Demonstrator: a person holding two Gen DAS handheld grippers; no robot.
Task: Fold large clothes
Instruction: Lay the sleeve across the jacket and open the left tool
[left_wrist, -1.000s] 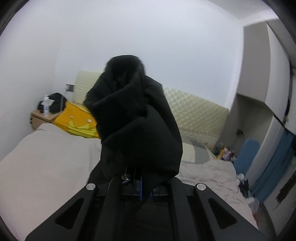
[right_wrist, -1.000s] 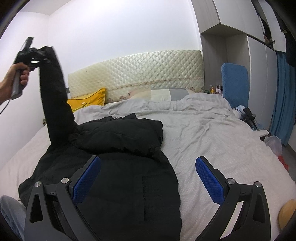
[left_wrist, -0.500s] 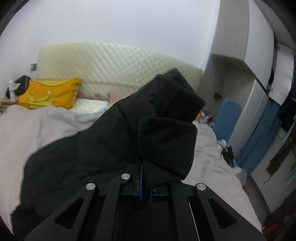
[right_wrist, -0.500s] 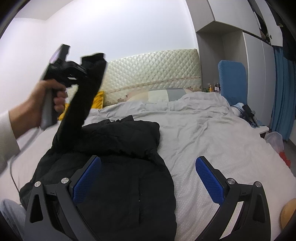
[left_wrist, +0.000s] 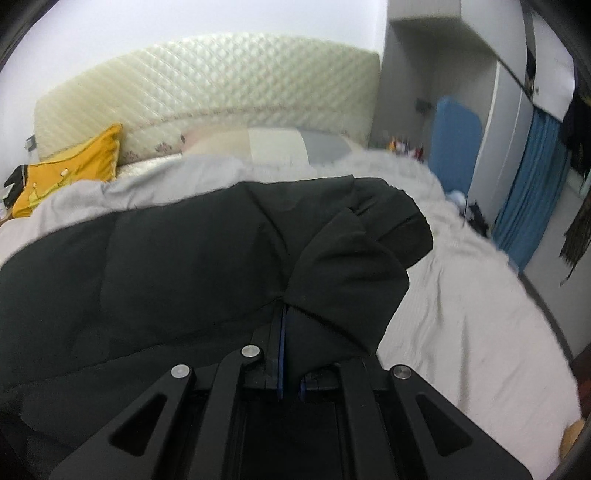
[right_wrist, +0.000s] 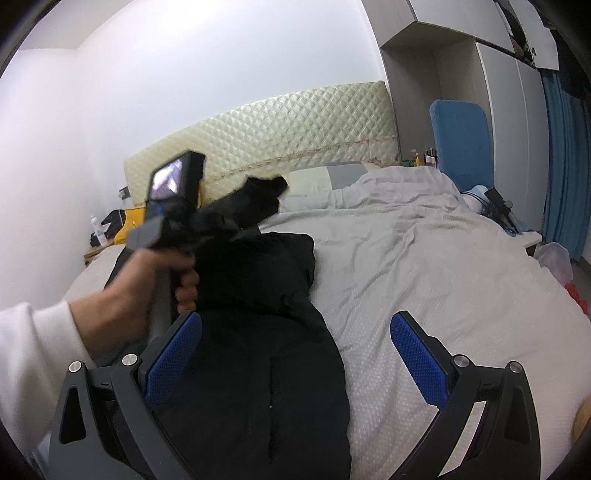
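At the near edge of the bed, seen along both tools:
Left tool (left_wrist: 290, 325): jaws together, clamped on the cuff end of a sleeve (left_wrist: 354, 266); blue pads nearly hidden by bunched black fabric; carried by a person's hand (right_wrist: 155, 291) in a white cuff, low over the garment.
Right tool (right_wrist: 295, 354): jaws wide apart, nothing between the blue pads (right_wrist: 417, 358); hovering above the lower part of the garment, no contact visible.
Held part: sleeve lifted clear of the body panel, cuff flopping over the jaw tips, drooping under its own weight.
Task's thing: black padded coat (right_wrist: 258, 350), spread lengthwise on the left half of the bed, collar end toward the headboard (right_wrist: 295, 122), hem end nearest the right tool.
Handling, judged: soft and limp, bulky rather than heavy; quilted filling likely to spring back and resist a flat crease; smooth shell probably a little slippery between pads.
Where to grip, judged: cuffs, hem corners and shoulder seams, where layers are thin enough to pinch; thick mid-panel a poor hold.
Support: pale grey bedspread (right_wrist: 424, 266), rumpled toward the pillows.
Surroundings: yellow cushion (left_wrist: 70, 166) at the head of the bed, blue chair (right_wrist: 461, 140) beside the wardrobe.
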